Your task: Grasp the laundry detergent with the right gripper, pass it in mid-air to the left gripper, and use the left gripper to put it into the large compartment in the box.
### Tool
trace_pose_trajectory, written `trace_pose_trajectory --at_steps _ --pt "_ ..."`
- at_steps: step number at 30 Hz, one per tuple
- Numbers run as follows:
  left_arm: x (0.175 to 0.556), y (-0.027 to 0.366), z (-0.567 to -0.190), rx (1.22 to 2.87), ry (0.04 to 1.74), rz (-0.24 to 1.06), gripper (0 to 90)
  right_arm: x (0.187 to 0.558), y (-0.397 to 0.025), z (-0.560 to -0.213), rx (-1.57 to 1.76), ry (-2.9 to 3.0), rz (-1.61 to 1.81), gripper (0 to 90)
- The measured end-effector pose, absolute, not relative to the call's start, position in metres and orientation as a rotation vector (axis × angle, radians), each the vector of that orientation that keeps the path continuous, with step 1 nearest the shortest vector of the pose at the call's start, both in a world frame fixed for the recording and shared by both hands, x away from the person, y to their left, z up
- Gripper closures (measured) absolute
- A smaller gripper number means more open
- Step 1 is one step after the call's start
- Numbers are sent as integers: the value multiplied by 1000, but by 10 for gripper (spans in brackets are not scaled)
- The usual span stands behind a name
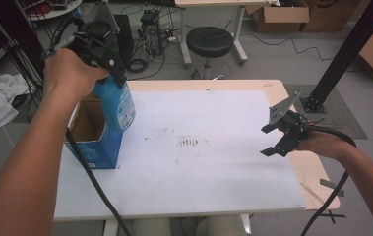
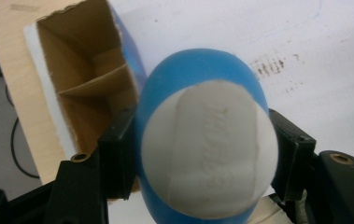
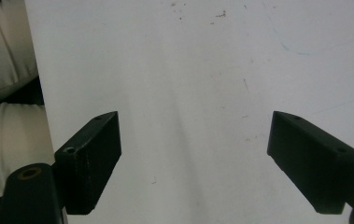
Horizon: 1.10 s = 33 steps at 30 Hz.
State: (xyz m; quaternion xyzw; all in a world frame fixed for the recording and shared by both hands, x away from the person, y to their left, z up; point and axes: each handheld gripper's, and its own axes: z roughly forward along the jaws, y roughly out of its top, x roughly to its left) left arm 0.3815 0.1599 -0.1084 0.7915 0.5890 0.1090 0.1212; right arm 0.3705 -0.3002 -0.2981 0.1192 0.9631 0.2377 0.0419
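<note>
A blue bottle (image 1: 117, 103) with a white cap (image 2: 209, 149) hangs upright above the right edge of an open blue cardboard box (image 1: 93, 135) at the table's left side. My left gripper (image 1: 106, 59) is shut on the bottle's top, and its jaws press the bottle (image 2: 202, 93) from both sides in the left gripper view. The box (image 2: 86, 88) shows brown inner dividers below and left of the bottle. My right gripper (image 1: 272, 140) hovers open over the table's right part, nothing between its fingers (image 3: 90, 158).
A white sheet (image 1: 184, 152) covers most of the wooden table (image 1: 317, 177). Beyond the far edge stand a black stool (image 1: 209, 42), a desk and cardboard boxes (image 1: 280, 14). A black post (image 1: 344, 54) rises at the right.
</note>
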Motion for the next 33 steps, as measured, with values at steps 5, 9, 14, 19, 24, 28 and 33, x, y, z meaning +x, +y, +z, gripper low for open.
trace_pose_trajectory --at_steps 5,9,14,19,24,28,33 --pt "382 176 -104 2264 1781 332 383 370 -301 -300 368 2948 727 172" --pt "382 187 -104 2230 1841 359 383 371 -302 -301 373 2948 726 172" --pt "383 200 -105 2178 1891 373 383 371 -302 -302 373 2947 724 172" --pt "383 212 -106 2142 1927 399 383 371 -301 -303 377 2948 721 173" --pt "383 222 -110 2114 1957 418 383 372 -301 -304 381 2949 717 172" --pt "385 227 -118 2118 1979 431 383 373 -299 -305 387 2949 718 172" --pt "387 234 -135 2117 1995 417 383 373 -297 -308 385 2952 719 171"
